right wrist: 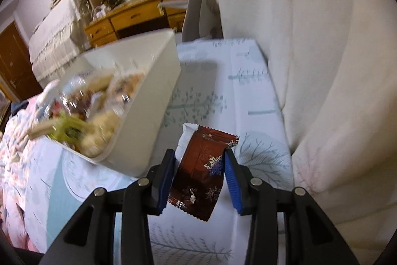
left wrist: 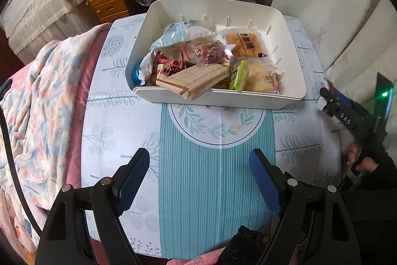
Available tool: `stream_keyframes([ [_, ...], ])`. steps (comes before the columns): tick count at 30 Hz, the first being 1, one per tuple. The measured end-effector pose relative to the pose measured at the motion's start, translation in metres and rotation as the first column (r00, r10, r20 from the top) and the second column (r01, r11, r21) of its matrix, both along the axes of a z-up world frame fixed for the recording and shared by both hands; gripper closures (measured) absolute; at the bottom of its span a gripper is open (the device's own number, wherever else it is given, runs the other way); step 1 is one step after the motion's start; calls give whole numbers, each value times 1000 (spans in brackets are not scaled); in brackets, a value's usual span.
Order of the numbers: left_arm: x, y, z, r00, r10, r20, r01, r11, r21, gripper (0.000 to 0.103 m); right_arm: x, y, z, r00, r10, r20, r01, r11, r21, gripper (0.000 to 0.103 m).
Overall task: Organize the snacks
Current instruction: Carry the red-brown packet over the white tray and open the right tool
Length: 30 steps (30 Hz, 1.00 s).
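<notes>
Above the leaf-printed worktop (right wrist: 248, 81), the right gripper (right wrist: 198, 163) clamps a dark red, snowflake-printed foil snack packet (right wrist: 201, 178) across its middle; light, crinkly and probably slippery, it suits a mid-body pinch beside the white plastic snack bin (right wrist: 153, 101); left gripper (left wrist: 198, 165) spread, empty.

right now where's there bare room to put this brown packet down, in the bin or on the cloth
In the white bin, the only bare floor is the far right corner, beyond the orange cracker pack; the near and left side is piled high. The tablecloth is free between the bin's near wall and the left gripper.
</notes>
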<state>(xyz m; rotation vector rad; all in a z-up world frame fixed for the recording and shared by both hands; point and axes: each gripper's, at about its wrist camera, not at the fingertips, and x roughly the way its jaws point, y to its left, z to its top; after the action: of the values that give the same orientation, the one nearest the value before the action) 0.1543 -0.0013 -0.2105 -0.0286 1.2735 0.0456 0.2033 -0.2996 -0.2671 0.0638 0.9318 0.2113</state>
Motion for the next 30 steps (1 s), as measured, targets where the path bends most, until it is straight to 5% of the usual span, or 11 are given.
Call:
stream_keyframes([
  [11, -2, 49, 4, 996, -86, 28, 87, 995, -42, 22, -14, 51, 54, 990, -78, 118, 71, 996, 62, 63],
  [23, -3, 113, 6, 985, -167, 51, 170, 984, -54, 22, -10, 124, 48, 985, -128, 113, 119, 990, 80, 62],
  [30, -8, 132, 6, 977, -205, 67, 210, 975, -74, 22, -16, 141, 40, 983, -173, 57, 169, 983, 67, 47],
])
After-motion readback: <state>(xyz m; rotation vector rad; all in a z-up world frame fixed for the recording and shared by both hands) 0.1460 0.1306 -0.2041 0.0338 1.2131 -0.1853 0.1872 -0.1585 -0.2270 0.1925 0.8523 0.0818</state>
